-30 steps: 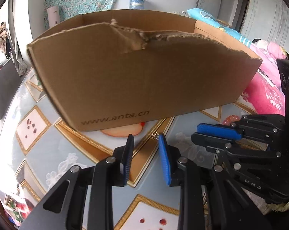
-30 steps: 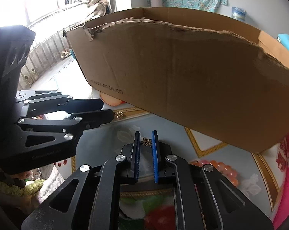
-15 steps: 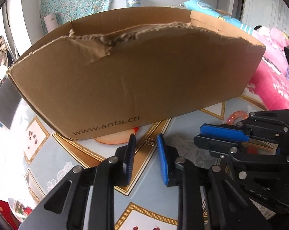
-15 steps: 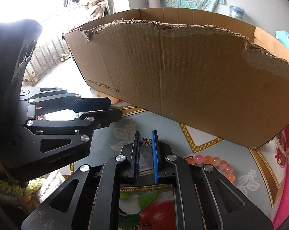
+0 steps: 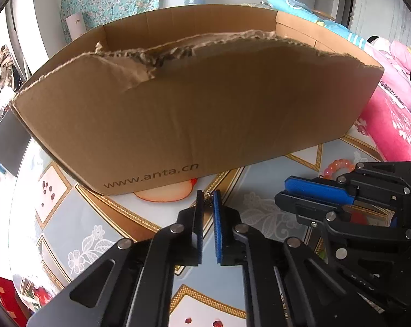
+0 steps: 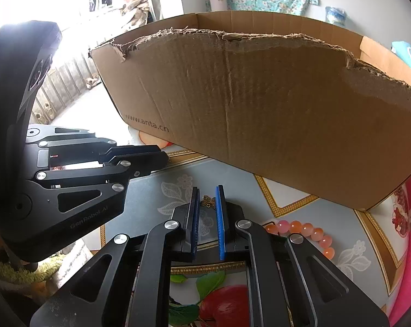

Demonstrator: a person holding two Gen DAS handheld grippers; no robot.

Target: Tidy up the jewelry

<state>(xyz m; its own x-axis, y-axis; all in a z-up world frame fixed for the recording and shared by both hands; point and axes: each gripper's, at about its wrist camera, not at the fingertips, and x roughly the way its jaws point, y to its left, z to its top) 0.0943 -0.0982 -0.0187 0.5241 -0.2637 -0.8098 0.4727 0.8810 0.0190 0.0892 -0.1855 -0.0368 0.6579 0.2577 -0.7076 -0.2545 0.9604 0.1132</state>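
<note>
Left gripper (image 5: 207, 197) jaws: drawn close together, a narrow gap remaining; a small metal chain piece (image 5: 207, 199) sits between the tips, seemingly pinched, though contact with both pads cannot be confirmed.
Right gripper (image 6: 207, 194) jaws: slightly parted; a small bronze butterfly charm (image 6: 208, 201) spans the gap at the tips, apparently nipped by its edges.
Grippers together: side by side, near each other, both pointing toward the box; the left one (image 6: 140, 160) appears at the left of the right wrist view, the right one (image 5: 311, 194) at the right of the left wrist view.
Bead bracelet (image 6: 305, 230): orange-pink beads lying on the desk just beside the right gripper.
Desk (image 5: 77, 218): patterned cloth with gold borders and fruit prints.
Cardboard box (image 5: 183, 114): open-topped, torn upper edge, standing on the desk beyond both grippers.
</note>
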